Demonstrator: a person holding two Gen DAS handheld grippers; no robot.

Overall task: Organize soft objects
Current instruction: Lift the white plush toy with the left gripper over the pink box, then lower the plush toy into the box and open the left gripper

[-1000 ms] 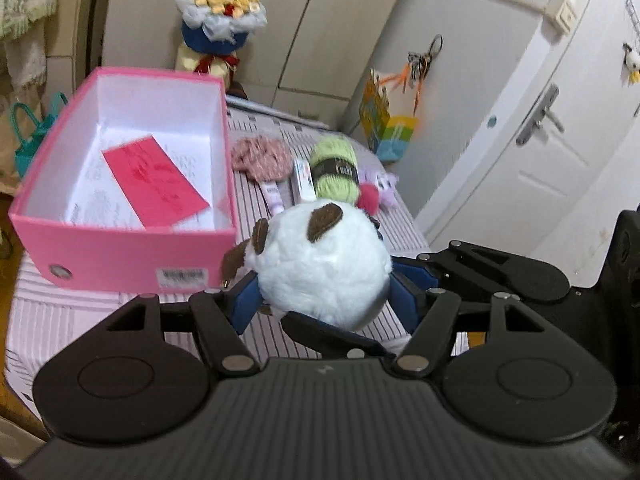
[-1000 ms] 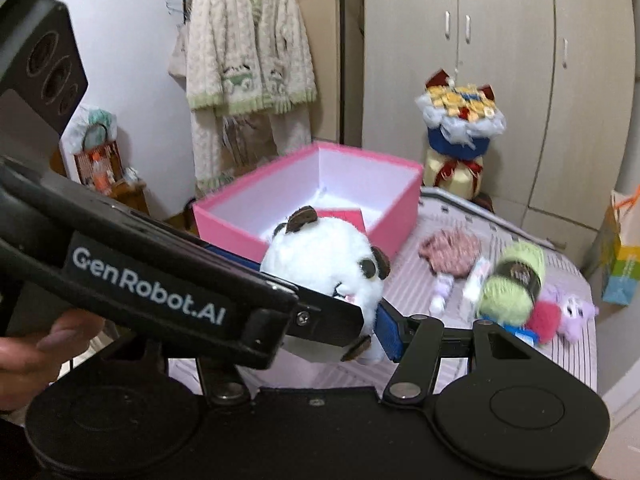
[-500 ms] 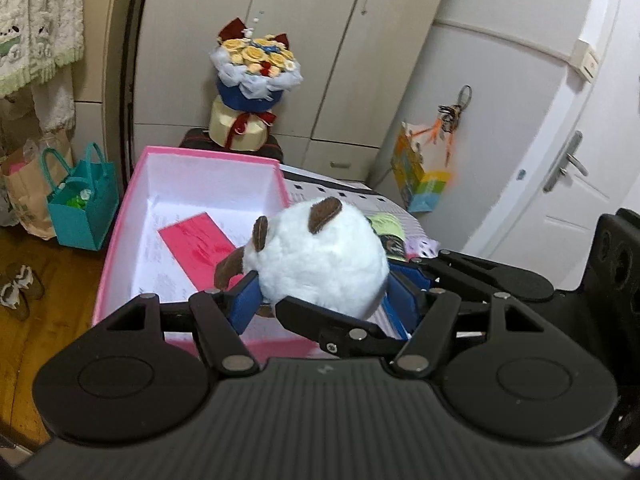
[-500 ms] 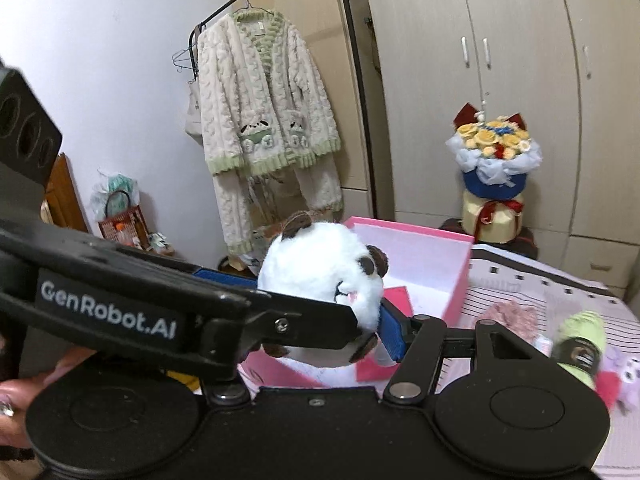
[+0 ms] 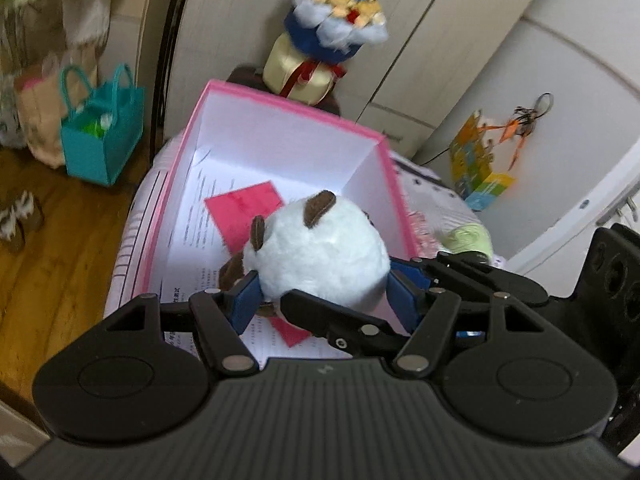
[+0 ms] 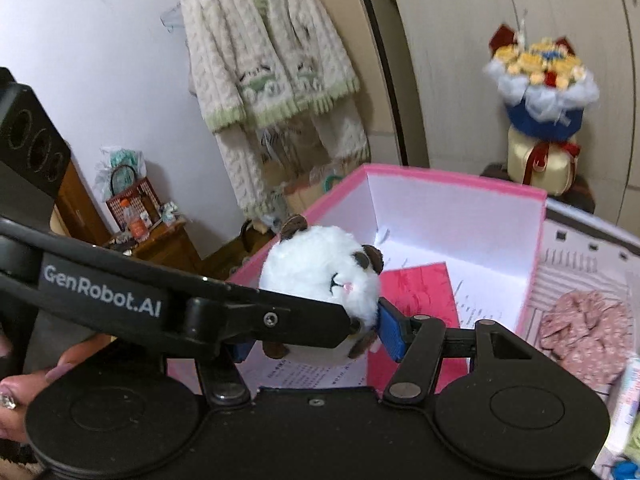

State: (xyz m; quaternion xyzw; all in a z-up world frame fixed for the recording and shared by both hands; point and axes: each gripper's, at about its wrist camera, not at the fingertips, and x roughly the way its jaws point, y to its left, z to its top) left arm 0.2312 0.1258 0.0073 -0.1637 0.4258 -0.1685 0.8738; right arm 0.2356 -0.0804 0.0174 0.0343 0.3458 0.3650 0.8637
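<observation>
A white panda plush (image 5: 320, 252) with brown ears hangs over the open pink box (image 5: 280, 100). My left gripper (image 5: 324, 296) is shut on it, a blue pad pressing each side. In the right wrist view the same plush (image 6: 316, 264) sits between the blue pads of my right gripper (image 6: 316, 336), which is shut on it too. The left gripper's black finger (image 6: 240, 312) crosses in front. The pink box (image 6: 440, 174) holds printed sheets and a red envelope (image 6: 424, 288).
A pink fabric scrunchie (image 6: 580, 328) and green yarn (image 5: 468, 240) lie on the striped table right of the box. A bouquet (image 5: 332, 32) stands behind it. A teal bag (image 5: 100, 136) sits on the wooden floor at left. A person's hand (image 6: 24, 392) grips the handle.
Both grippers have carried the panda plush from above the striped table, in front of the box, to over the box's inside and a little lower. The grip looks unchanged.
</observation>
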